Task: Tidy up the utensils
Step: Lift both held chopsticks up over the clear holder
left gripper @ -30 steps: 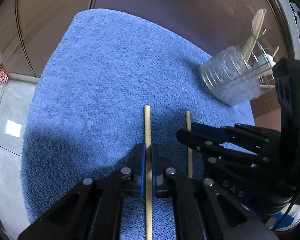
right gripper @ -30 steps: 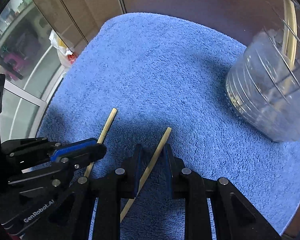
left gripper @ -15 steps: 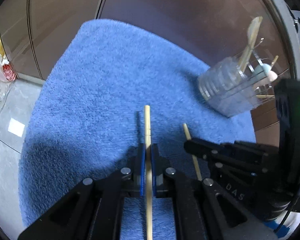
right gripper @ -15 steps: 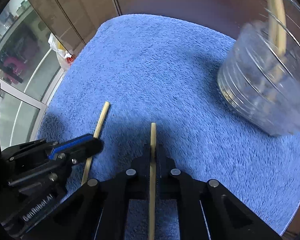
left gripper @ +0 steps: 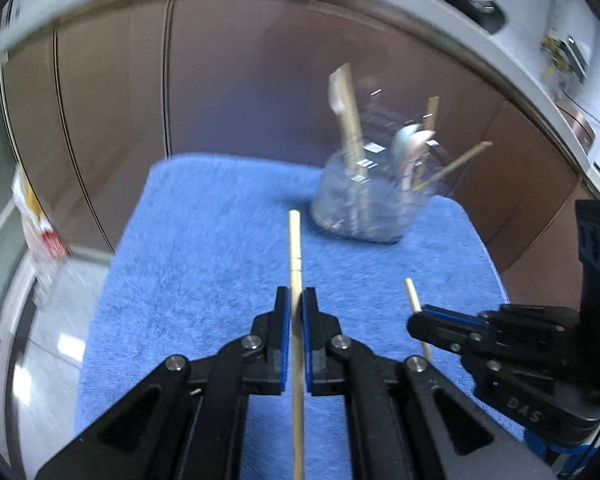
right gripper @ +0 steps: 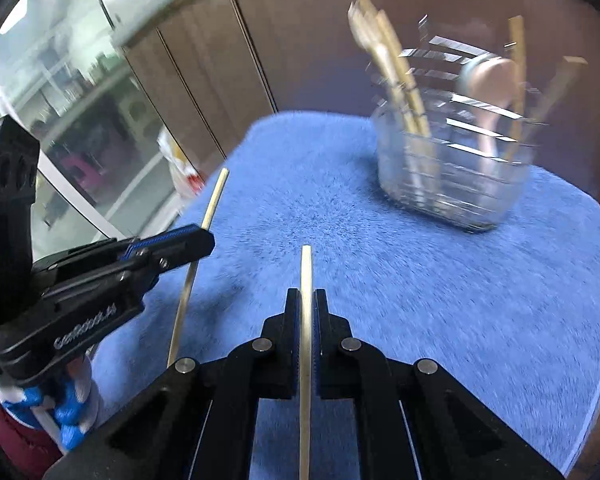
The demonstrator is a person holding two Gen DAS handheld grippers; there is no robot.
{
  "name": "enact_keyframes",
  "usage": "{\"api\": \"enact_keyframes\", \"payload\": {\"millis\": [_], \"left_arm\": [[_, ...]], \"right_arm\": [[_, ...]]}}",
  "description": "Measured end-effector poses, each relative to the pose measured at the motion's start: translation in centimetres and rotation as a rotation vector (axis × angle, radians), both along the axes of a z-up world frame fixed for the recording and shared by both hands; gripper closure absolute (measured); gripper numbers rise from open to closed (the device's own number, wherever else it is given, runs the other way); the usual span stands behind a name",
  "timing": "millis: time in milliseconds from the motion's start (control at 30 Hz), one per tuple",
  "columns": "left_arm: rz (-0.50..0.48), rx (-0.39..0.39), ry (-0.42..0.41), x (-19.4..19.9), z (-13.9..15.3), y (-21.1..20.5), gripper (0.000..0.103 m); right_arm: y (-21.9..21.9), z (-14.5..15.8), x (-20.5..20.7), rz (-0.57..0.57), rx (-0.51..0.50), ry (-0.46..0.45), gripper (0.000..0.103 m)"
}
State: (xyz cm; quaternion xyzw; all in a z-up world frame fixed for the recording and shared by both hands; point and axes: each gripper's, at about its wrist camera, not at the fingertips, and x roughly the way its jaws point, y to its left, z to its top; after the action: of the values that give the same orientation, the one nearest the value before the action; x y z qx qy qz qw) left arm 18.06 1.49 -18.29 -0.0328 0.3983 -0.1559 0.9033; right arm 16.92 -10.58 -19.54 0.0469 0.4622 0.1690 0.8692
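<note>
My left gripper (left gripper: 296, 300) is shut on a wooden chopstick (left gripper: 295, 248) that points forward above the blue towel (left gripper: 204, 240). My right gripper (right gripper: 307, 300) is shut on a second chopstick (right gripper: 306, 268). Each gripper shows in the other's view: the right one (left gripper: 416, 322) with its chopstick (left gripper: 412, 296), the left one (right gripper: 204, 238) with its chopstick (right gripper: 216, 196). A clear utensil holder (left gripper: 364, 204) stands at the towel's far right and holds wooden utensils, a spoon and chopsticks; it also shows in the right wrist view (right gripper: 452, 184).
Brown cabinet doors (left gripper: 240, 80) stand behind the towel. A white bag with red print (left gripper: 40, 232) lies on the floor at the left. A glass door (right gripper: 80, 120) is at the left in the right wrist view.
Both grippers have lifted their chopsticks off the towel and tilted up, so the holder now shows upright ahead. The right gripper closed on its chopstick and straightened it.
</note>
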Motion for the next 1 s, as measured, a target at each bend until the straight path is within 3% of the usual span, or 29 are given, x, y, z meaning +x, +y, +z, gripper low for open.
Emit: {"api": "enact_keyframes", "payload": {"millis": [200,467,1000], "left_arm": [[-0.018,0.083,-0.144,-5.2,3.2,-4.2,0.098],[-0.048,0.16,-0.269,-9.7,5.3,-8.1,0.098],[-0.05,0.209,-0.399,-14.7,7.7,-10.1,0.098]], "right_arm": [[-3.9,2.9,-6.3,-0.064,0.065,-0.146,0.098],[-8.9,6.4,-11.4,-0.165,0.094,-0.286,0.098],[-10.5,9.7,-17.7,-0.206,0.088,-0.485,0.098]]}}
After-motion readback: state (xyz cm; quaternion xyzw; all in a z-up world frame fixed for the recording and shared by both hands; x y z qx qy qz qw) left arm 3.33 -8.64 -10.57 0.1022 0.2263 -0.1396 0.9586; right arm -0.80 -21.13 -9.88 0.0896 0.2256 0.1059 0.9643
